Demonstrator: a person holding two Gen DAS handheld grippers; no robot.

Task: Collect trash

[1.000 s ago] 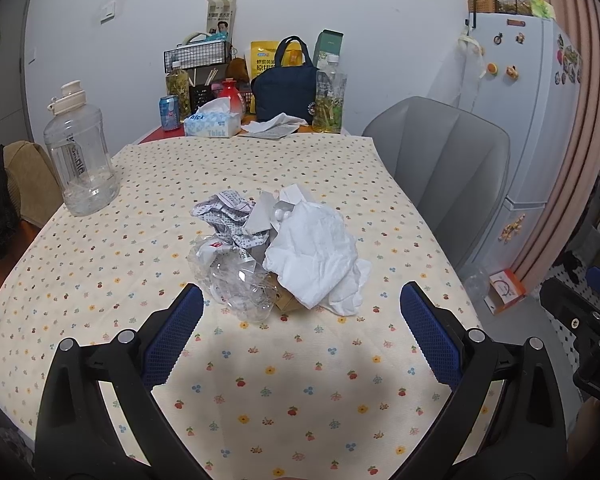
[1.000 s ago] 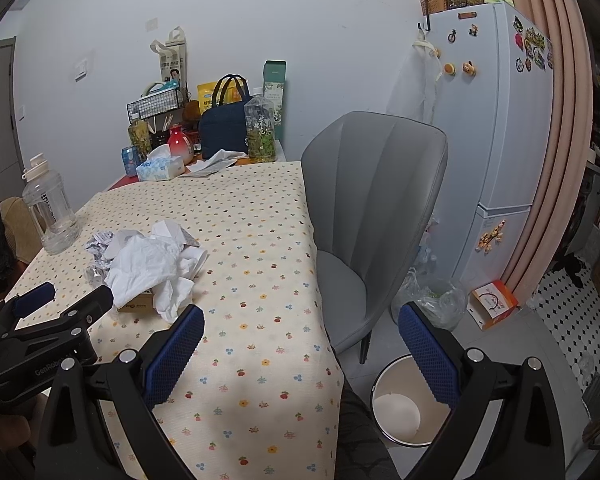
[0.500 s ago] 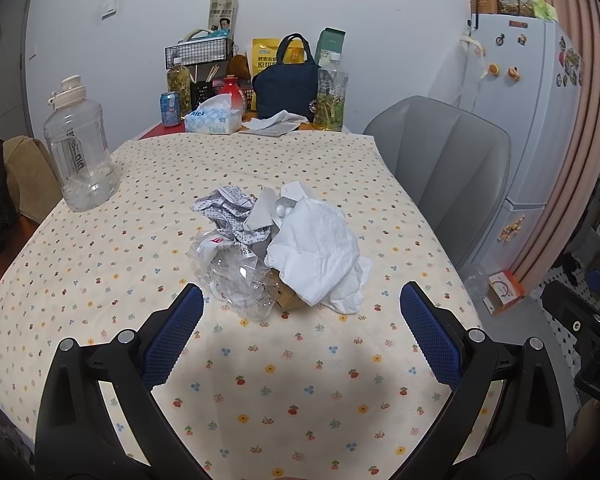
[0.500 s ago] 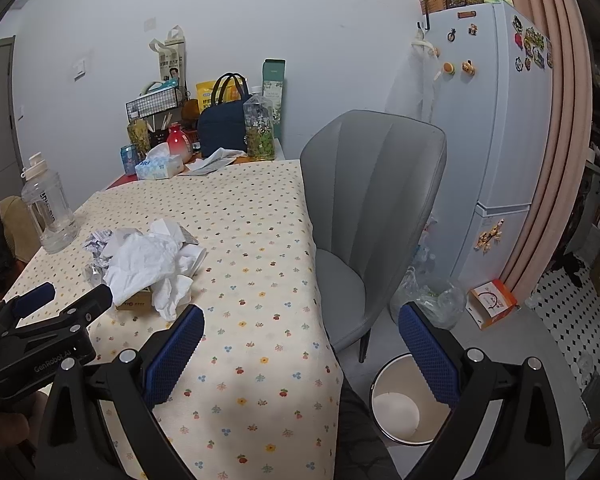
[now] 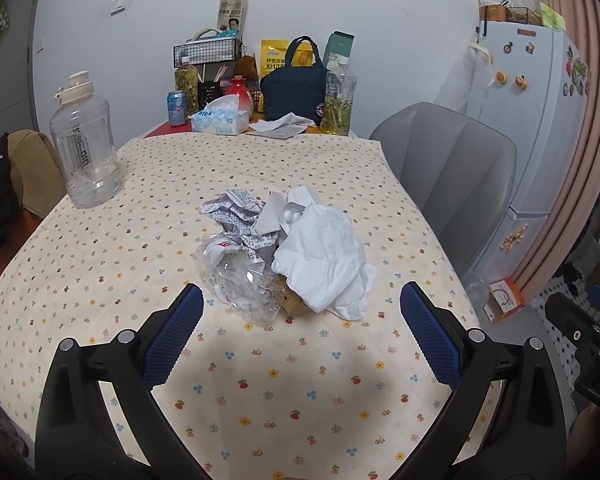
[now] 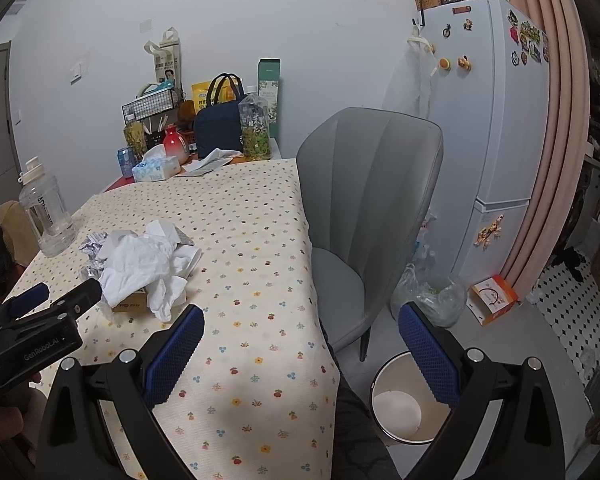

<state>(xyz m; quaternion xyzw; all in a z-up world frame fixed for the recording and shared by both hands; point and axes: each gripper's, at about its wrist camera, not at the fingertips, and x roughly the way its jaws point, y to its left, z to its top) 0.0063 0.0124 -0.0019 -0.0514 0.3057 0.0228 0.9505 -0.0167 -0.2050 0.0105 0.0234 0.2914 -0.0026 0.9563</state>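
In the left wrist view, the left gripper (image 5: 300,324) hangs low over the near end of the table (image 5: 100,280), its blue-padded jaws spread wide with nothing between them. Straight ahead at twelve o'clock, just beyond the fingertips, lies the trash heap: crumpled clear plastic (image 5: 240,280) nearest, a white tissue wad (image 5: 324,256) to its right partly covering a small brown cardboard piece (image 5: 294,305), and crumpled printed paper (image 5: 232,216) behind. At ten o'clock, well apart from the heap, a large clear water jug (image 5: 86,144) stands upright. Farther off at twelve o'clock a tissue box (image 5: 220,120) and a dark blue bag (image 5: 294,90) sit at the table's far end. A grey chair (image 5: 452,172) stands at two o'clock.

In the right wrist view, the right gripper (image 6: 300,344) hovers over the table's right edge, jaws likewise wide apart and holding nothing. A white bin (image 6: 400,400) stands on the floor at five o'clock, below the right finger. The heap lies at ten o'clock, and a fridge (image 6: 496,120) stands at two o'clock, beyond the chair.
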